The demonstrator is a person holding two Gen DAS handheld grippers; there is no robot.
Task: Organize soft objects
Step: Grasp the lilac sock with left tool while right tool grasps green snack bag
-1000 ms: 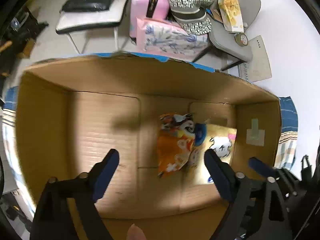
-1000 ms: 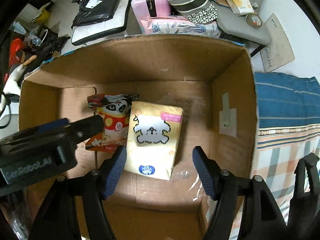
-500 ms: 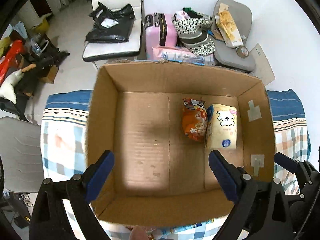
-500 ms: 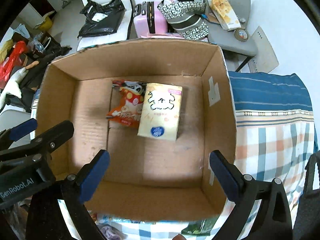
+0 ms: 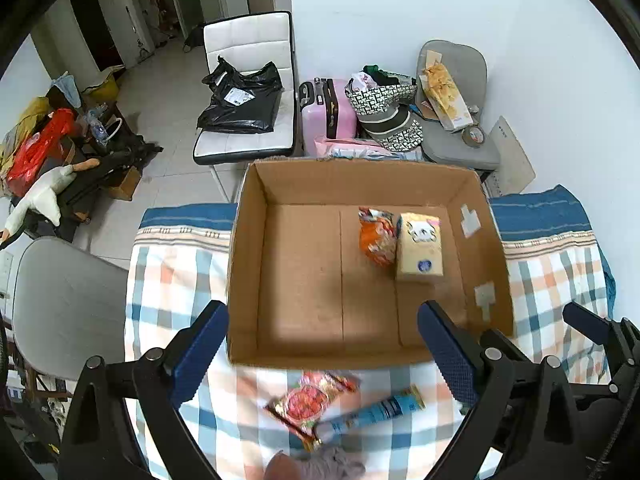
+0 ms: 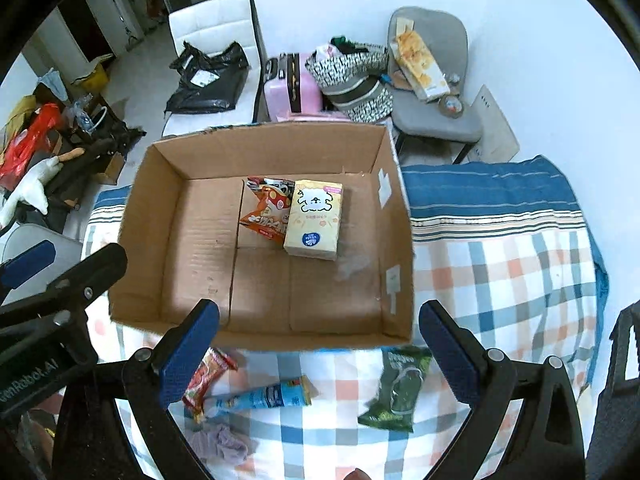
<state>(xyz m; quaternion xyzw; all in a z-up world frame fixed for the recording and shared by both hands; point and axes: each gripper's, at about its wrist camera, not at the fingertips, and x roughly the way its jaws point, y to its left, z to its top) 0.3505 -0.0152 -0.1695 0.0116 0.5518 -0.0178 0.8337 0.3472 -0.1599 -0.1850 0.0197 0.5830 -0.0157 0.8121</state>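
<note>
An open cardboard box [image 5: 248, 264] [image 6: 152, 248] stands on a checked cloth. Inside lie an orange snack bag [image 5: 376, 236] [image 6: 268, 216] and a yellow tissue pack [image 5: 420, 248] [image 6: 314, 220], side by side. In front of the box lie a red snack packet [image 5: 312, 400] [image 6: 206, 376], a blue tube packet [image 5: 372, 412] [image 6: 264, 396], a green packet [image 6: 398, 384] and a purple cloth [image 6: 220, 444]. My left gripper [image 5: 324, 356] is open and empty above the box's near edge. My right gripper [image 6: 318, 352] is open and empty there too.
The checked cloth [image 6: 500, 280] covers the surface around the box. Behind stand a white chair with a black bag [image 5: 240, 100], a pink suitcase [image 5: 328, 112] and a grey chair with bags [image 5: 452, 120]. A grey chair [image 5: 60, 304] is at the left.
Both grippers have pulled up and back out of the box. The whole box and the packets in front of it now show. The snack bag and tissue pack stay inside.
</note>
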